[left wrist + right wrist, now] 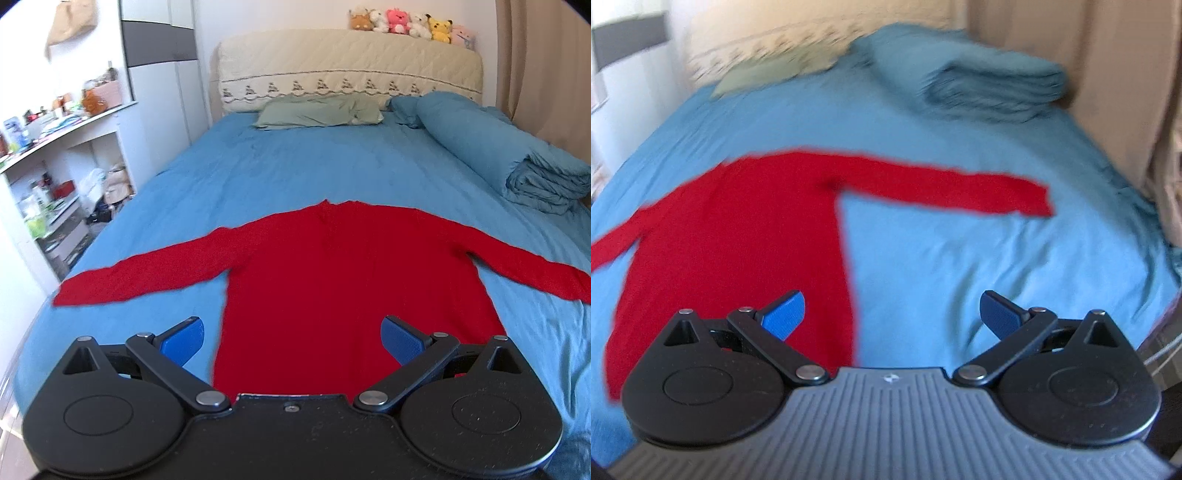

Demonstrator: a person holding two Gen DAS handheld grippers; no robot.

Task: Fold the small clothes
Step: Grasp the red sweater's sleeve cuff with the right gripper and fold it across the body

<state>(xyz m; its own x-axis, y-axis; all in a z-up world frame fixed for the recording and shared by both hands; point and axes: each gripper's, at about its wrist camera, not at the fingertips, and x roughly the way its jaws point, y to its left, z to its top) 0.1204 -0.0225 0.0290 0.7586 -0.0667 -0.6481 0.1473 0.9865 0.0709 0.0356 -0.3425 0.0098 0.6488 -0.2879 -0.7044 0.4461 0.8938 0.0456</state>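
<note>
A red long-sleeved sweater (332,266) lies flat on the blue bed sheet (295,166), both sleeves spread out to the sides, collar toward the headboard. My left gripper (291,338) is open and empty, held above the sweater's lower hem. In the right wrist view the sweater (738,236) lies to the left, with its right sleeve (942,188) stretched out across the sheet (960,258). My right gripper (892,314) is open and empty, over the sweater's right side edge and the bare sheet. That view is blurred.
A rolled blue duvet (517,155) lies along the bed's right side. A green pillow (321,110) rests by the cream headboard (347,66), with plush toys (410,24) on top. Cluttered white shelves (55,155) stand left of the bed. A beige curtain (1108,74) hangs at the right.
</note>
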